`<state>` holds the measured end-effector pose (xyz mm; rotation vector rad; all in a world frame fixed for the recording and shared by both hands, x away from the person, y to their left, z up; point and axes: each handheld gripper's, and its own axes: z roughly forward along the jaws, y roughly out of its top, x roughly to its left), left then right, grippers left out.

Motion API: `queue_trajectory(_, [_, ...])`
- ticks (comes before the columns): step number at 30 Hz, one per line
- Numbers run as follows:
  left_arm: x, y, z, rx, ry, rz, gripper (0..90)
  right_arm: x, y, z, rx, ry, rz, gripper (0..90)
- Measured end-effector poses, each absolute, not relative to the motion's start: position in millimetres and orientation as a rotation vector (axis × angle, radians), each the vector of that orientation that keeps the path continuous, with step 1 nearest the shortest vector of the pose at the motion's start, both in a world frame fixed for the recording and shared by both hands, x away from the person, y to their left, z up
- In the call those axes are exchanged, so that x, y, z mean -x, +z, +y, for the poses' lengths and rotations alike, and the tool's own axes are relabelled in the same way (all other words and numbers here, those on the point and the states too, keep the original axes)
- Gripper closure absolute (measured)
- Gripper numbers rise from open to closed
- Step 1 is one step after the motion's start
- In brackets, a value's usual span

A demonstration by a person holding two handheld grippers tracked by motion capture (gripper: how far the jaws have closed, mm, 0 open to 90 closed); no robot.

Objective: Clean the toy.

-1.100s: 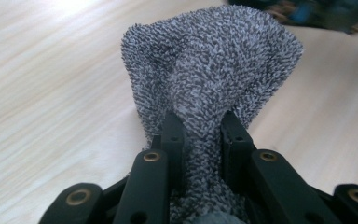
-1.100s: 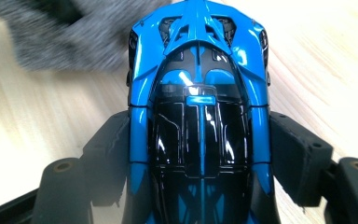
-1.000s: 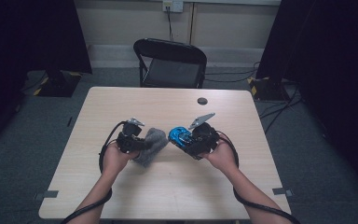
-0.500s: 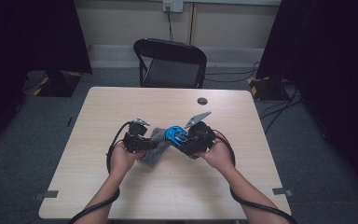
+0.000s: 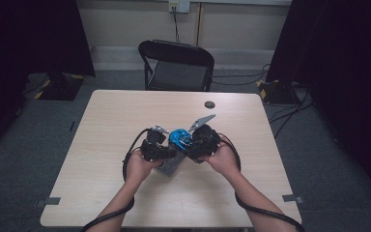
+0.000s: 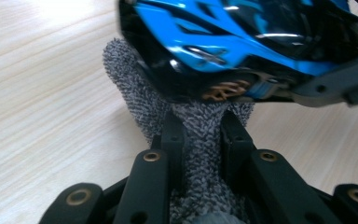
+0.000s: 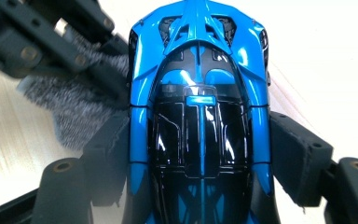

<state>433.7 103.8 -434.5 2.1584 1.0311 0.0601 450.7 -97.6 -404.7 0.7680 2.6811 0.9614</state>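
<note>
A glossy blue and black toy car (image 7: 198,116) sits between the jaws of my right gripper (image 7: 198,154), clamped at its sides. In the high view this car (image 5: 178,137) is held over the table's middle by the right gripper (image 5: 187,144). My left gripper (image 6: 200,135) is shut on a grey speckled cloth (image 6: 200,140), which presses against the car's underside (image 6: 242,37). The right gripper view has the left gripper (image 7: 51,42) and cloth (image 7: 70,107) at the car's left flank. From above, the cloth (image 5: 170,166) hangs below the left gripper (image 5: 165,153).
The light wooden table (image 5: 101,121) has a small dark round object (image 5: 209,104) near its far edge. A black folding chair (image 5: 176,63) stands behind the table. Cables trail from both grippers around the person's hands.
My left gripper has moved right with the cloth, closing in on the car. The right gripper and car have stayed about where they were.
</note>
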Motion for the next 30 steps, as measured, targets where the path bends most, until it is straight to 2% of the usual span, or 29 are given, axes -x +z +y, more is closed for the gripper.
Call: queue_trajectory(30, [-405,-445,64,-2.278,-0.058,0.855,75.7,-464,-406,-101,-0.889,0.972,2.65,28.8])
